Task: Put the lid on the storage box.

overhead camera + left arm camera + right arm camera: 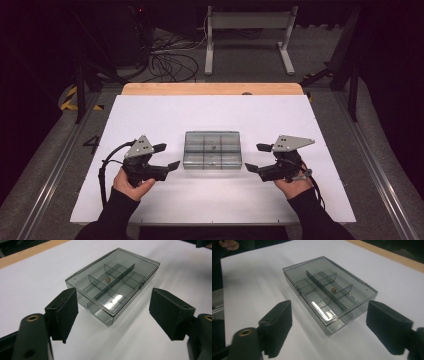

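Two open tongs [167,156] [258,157], flanking closed box [212,149], gaps both ends

One mark on the floor

We read a single dark "4" [92,144] on the grey floor left of the table; we found no lettering on anything else in view.

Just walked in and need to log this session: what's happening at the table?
A person sits at a white-topped table with a two-jaw gripper in each hand. Between them lies a clear, smoke-grey plastic compartment box, its lid shut, with a small brownish piece in one compartment. The left gripper and the right gripper sit on either side of the box, jaws open and pointing at it, touching nothing. Neither holds the box.
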A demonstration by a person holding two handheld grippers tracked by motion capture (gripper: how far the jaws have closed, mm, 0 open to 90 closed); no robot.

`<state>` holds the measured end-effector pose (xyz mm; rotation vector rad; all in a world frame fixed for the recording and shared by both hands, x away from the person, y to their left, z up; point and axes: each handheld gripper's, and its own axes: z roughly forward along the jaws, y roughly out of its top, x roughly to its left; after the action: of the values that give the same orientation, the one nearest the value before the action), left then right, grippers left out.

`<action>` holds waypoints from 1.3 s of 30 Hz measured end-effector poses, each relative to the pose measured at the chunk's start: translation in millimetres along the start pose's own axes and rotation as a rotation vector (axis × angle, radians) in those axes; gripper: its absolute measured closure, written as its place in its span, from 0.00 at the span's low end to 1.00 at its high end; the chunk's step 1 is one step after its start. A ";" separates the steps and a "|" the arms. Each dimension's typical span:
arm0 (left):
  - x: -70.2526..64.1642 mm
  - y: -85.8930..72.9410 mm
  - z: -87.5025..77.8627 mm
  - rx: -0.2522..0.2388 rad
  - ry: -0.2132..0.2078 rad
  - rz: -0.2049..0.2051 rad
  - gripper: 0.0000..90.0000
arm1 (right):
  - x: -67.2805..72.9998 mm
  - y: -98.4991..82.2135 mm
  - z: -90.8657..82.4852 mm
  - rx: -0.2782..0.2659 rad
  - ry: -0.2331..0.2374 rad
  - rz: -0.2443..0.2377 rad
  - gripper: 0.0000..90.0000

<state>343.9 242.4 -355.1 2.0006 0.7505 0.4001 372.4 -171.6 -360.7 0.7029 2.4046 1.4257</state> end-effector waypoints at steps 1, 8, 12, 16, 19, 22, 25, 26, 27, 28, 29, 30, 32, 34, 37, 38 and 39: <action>0.6 -1.7 -1.2 -0.013 -0.009 -0.004 0.25 | -0.4 -0.7 -0.2 -0.004 0.006 0.003 0.17; 0.8 -10.2 -13.3 -0.067 0.004 -0.006 0.21 | 1.0 -3.7 -6.0 -0.051 0.026 -0.020 0.11; -1.6 -16.1 -19.1 -0.088 0.030 0.001 0.17 | 1.3 -7.7 -10.1 -0.101 0.039 -0.028 0.09; -2.4 -23.5 -23.2 -0.095 0.042 0.000 0.14 | 1.6 -11.3 -13.0 -0.114 0.032 -0.031 0.08; -2.7 -28.2 -25.2 -0.098 0.048 0.001 0.14 | 2.2 -15.5 -13.7 -0.115 0.031 -0.034 0.08; -3.4 -31.3 -24.4 -0.091 0.060 0.002 0.13 | 1.0 -19.1 -13.9 -0.109 0.030 -0.027 0.07; -5.3 -33.3 -22.4 -0.081 0.064 0.020 0.13 | 0.1 -21.8 -14.7 -0.121 0.039 -0.031 0.07; -6.4 -33.8 -22.0 -0.081 0.069 0.026 0.12 | -0.2 -22.7 -14.9 -0.125 0.039 -0.036 0.07; -6.9 -34.1 -22.2 -0.080 0.072 0.033 0.12 | -0.3 -23.4 -15.0 -0.125 0.039 -0.036 0.06; -7.2 -34.5 -22.3 -0.081 0.075 0.032 0.12 | -0.4 -23.9 -14.9 -0.123 0.037 -0.038 0.06; -7.4 -35.1 -22.7 -0.086 0.072 0.024 0.12 | -0.6 -24.2 -14.8 -0.122 0.033 -0.040 0.06; -6.9 -35.7 -23.1 -0.095 0.066 0.016 0.12 | -0.8 -24.4 -14.6 -0.121 0.034 -0.039 0.06; -6.2 -36.5 -23.2 -0.095 0.059 0.009 0.12 | -0.6 -24.4 -14.6 -0.122 0.032 -0.041 0.06; -6.9 -37.3 -22.9 -0.093 0.058 0.007 0.12 | -0.3 -24.3 -14.5 -0.123 0.034 -0.042 0.06; -6.9 -37.7 -22.8 -0.093 0.050 0.002 0.12 | 0.2 -24.2 -14.0 -0.122 0.034 -0.043 0.06; -6.5 -37.8 -23.0 -0.091 0.048 0.002 0.12 | 0.4 -24.1 -13.9 -0.121 0.033 -0.044 0.06; -6.3 -38.0 -22.9 -0.092 0.051 -0.001 0.12 | 0.6 -24.0 -13.7 -0.121 0.033 -0.044 0.06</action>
<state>313.4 267.9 -375.8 1.9102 0.7519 0.4782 359.2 -191.2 -375.0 0.5982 2.3196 1.5615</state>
